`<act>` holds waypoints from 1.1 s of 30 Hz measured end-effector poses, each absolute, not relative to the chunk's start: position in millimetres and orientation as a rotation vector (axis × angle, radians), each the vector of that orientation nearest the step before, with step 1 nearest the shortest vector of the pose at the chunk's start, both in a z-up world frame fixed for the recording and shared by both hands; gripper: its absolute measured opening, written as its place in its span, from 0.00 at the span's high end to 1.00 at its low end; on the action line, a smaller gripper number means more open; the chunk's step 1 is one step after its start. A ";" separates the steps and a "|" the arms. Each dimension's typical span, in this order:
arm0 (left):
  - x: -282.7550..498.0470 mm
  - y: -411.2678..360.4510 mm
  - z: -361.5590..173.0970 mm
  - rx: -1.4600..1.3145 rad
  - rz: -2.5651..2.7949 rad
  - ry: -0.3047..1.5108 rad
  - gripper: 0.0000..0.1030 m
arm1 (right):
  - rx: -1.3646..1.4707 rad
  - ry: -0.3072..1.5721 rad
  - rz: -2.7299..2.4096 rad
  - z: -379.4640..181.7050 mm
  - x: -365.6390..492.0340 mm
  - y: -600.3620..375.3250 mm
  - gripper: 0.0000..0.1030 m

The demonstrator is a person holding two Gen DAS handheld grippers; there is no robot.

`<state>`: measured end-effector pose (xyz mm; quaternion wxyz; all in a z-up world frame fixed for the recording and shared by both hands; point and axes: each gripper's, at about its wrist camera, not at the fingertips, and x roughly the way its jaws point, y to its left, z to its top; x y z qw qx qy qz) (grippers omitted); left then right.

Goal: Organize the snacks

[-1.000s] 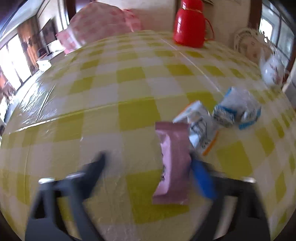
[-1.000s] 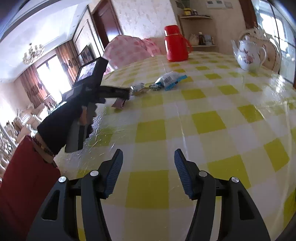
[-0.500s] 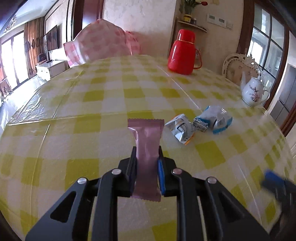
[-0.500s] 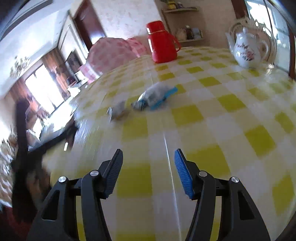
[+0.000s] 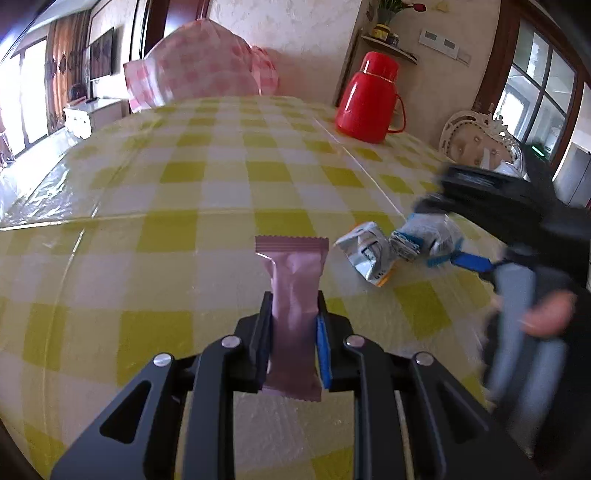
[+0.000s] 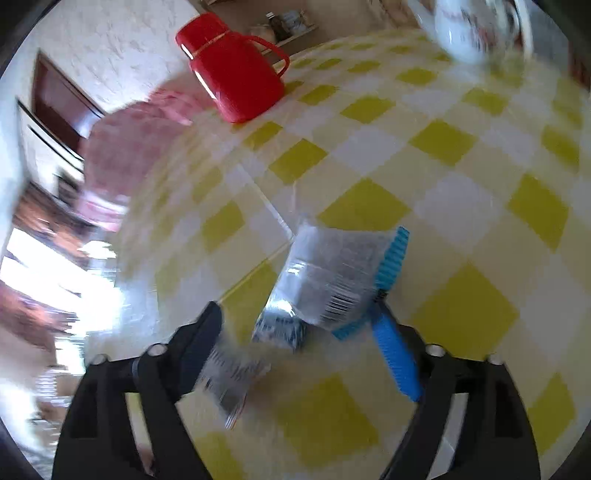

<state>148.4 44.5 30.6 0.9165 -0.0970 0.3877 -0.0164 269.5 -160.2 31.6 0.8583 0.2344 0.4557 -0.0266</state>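
Note:
My left gripper is shut on a pink snack bar, holding it upright above the yellow-checked table. A silver and orange snack packet and a blue and white snack packet lie to its right. My right gripper is open, its jaws down on either side of the blue and white packet, with the silver packet by its left finger. The right gripper also shows in the left wrist view, over the blue packet.
A red thermos jug stands at the table's far side and shows in the right wrist view. A white teapot stands far right. A pink-checked covered chair and a white ornate chair are behind the table.
The left gripper shut on the pink bar and lifted it. The right gripper swung left and down across the table until its open jaws straddled the blue and white packet.

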 end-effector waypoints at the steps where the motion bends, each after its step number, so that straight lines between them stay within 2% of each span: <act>1: 148.1 45.4 30.6 -0.204 -0.036 0.797 0.80 | 0.426 0.952 -0.105 31.5 277.0 -148.5 0.20; 5: 147.7 50.0 30.9 -0.227 -0.037 0.798 0.79 | 0.170 0.962 -0.201 17.2 302.0 -119.9 0.22; 6: 147.9 50.6 30.4 -0.234 -0.042 0.801 0.79 | 0.130 0.962 -0.204 13.4 304.5 -119.4 0.32; 7: 148.2 50.2 30.0 -0.236 -0.044 0.803 0.79 | 0.095 0.955 -0.196 9.8 305.3 -122.5 0.35; 9: 149.1 48.2 29.7 -0.235 -0.056 0.808 0.79 | 0.058 0.927 -0.129 8.8 301.7 -132.3 0.58; 10: 149.2 46.9 30.0 -0.235 -0.063 0.808 0.79 | 0.037 0.902 -0.111 11.0 295.9 -138.8 0.61; 12: 149.8 45.7 31.0 -0.233 -0.076 0.809 0.79 | 0.039 0.845 -0.054 20.4 273.2 -159.2 0.93; 18: 149.8 36.3 26.5 -0.234 -0.111 0.827 0.79 | 0.073 0.784 0.028 38.2 209.2 -205.8 0.94; 19: 149.9 35.5 24.7 -0.237 -0.114 0.831 0.79 | 0.067 0.777 0.020 40.3 205.7 -209.7 0.93; 20: 149.8 34.4 23.4 -0.236 -0.113 0.834 0.79 | 0.073 0.778 0.027 42.7 206.4 -214.2 0.81; 23: 148.5 33.0 22.1 -0.225 -0.109 0.832 0.79 | 0.123 0.824 0.031 45.5 225.3 -221.5 0.77; 24: 149.1 33.2 21.6 -0.228 -0.111 0.836 0.79 | 0.127 0.829 0.029 48.0 233.4 -221.4 0.66; 25: 149.5 33.6 21.3 -0.232 -0.114 0.838 0.79 | 0.129 0.835 0.046 50.3 244.5 -219.7 0.48; 26: 150.4 34.2 20.6 -0.235 -0.117 0.841 0.79 | 0.125 0.847 0.083 51.3 256.5 -215.7 0.07; 33: 158.4 33.8 16.2 -0.230 -0.129 0.868 0.79 | -0.081 0.908 0.225 38.9 316.6 -193.9 0.05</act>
